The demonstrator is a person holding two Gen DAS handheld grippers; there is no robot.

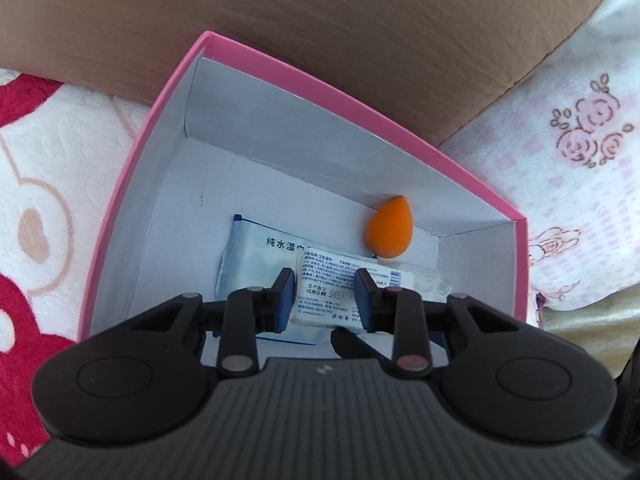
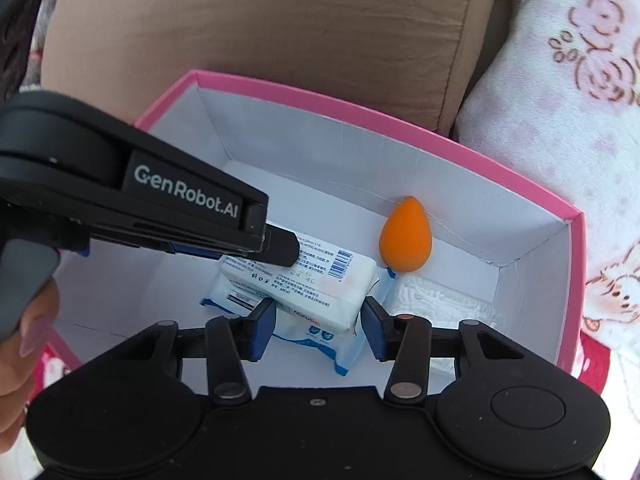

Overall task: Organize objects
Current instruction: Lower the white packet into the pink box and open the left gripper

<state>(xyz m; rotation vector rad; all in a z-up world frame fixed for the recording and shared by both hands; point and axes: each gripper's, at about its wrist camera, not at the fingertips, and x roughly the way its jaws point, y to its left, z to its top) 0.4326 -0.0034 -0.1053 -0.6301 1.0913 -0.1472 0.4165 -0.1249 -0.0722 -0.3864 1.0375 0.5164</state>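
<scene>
The sorting looks well along but not finished, judging by how things lie: four items are already inside the pink box (image 1: pixel 300 140), and one of them is still being placed. Starting at the left, the left gripper (image 1: pixel 326 292) reaches down into the box with its jaws nearly together, clamped on the sides of a white pack of wipes (image 1: pixel 328 276). That pack lies slantwise across a blue-and-white pack of wipes (image 1: pixel 256 248), which rests flat on the box floor beneath it. The white pack is a soft, plump oblong with small print and a barcode on its upper face. Just right of this, the right gripper (image 2: pixel 320 328) hangs over the near end of the same white pack, its jaws apart and straddling it; whether the pads touch the wrapper I cannot tell. Further right, an orange teardrop sponge (image 1: pixel 388 228) sits against the far wall, just beside the packs. A crinkled white packet (image 2: pixel 444 300) lies flat in the right-hand corner. What seems to be left is letting go of the white pack and perhaps squaring it up. Neither view shows anything waiting outside the box, so how many items remain cannot be judged.
</scene>
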